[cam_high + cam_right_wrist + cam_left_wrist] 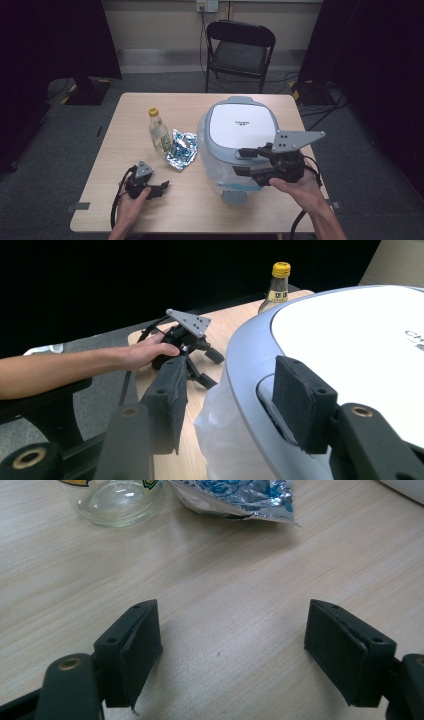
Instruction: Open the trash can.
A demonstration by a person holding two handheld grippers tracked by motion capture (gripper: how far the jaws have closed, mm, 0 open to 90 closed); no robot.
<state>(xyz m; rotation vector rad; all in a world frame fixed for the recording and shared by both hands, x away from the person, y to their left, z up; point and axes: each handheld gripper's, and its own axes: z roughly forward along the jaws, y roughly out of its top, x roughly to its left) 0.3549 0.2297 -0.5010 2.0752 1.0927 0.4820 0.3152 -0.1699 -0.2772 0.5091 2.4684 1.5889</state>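
My right gripper point(252, 161) sits in the lower right of the high view with its jaws spread, one over the front lip of the grey-and-white cooker point(242, 125) by the lid catch and the other outside the rim, nothing pinched yet; I judge it is lined up there to work the lid. My left gripper point(159, 189), low and left of centre, rests on the table point(200, 210) with jaws wide and nothing between them, parked out of the way, while the glass bottle point(158, 131) and foil packet point(181, 149) wait touching, just left of the cooker
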